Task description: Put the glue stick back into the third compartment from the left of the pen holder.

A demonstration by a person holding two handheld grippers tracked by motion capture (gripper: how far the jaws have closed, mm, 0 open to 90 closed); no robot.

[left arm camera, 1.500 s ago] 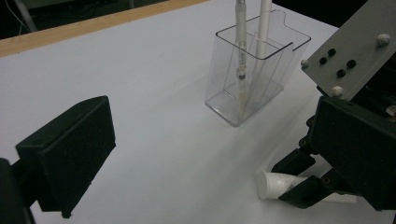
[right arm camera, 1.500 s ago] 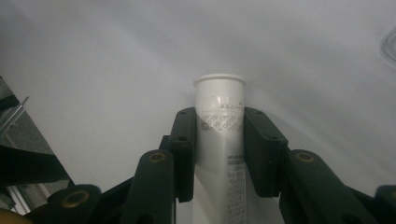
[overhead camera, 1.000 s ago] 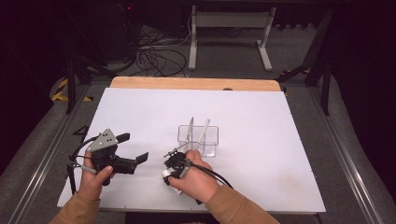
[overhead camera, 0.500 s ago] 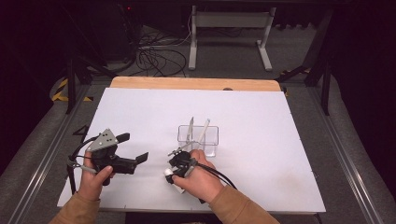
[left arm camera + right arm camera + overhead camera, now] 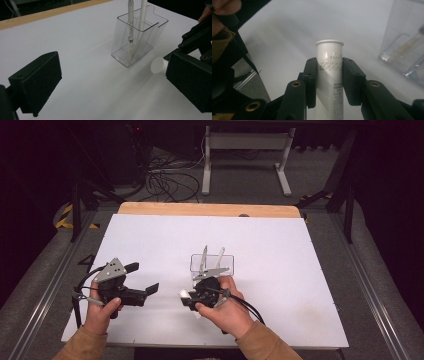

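White plastic fills my right tongs (image 5: 329, 75): both black jaws are closed against the sides of a white tube (image 5: 329, 62) with small grey print, its flat round end pointing out past the pads. From the high view that same tube (image 5: 185, 295) sticks out of the right tongs (image 5: 192, 297) toward my left, held just above the white tabletop (image 5: 280, 270), with my right hand (image 5: 222, 307) wrapped around the body of the tool. Just beyond it on the tabletop stands a clear plastic holder (image 5: 212, 265) with two compartments; two pens (image 5: 204, 257) lean upright in it. My left tongs (image 5: 142, 280) are held near the front left of the tabletop, well apart from the holder, with the jaws wide and nothing between them. In the left gripper view the white tube's end (image 5: 158, 65) shows beside the right-hand jaw, in front of the holder (image 5: 137, 37), close to its base but not touching it.
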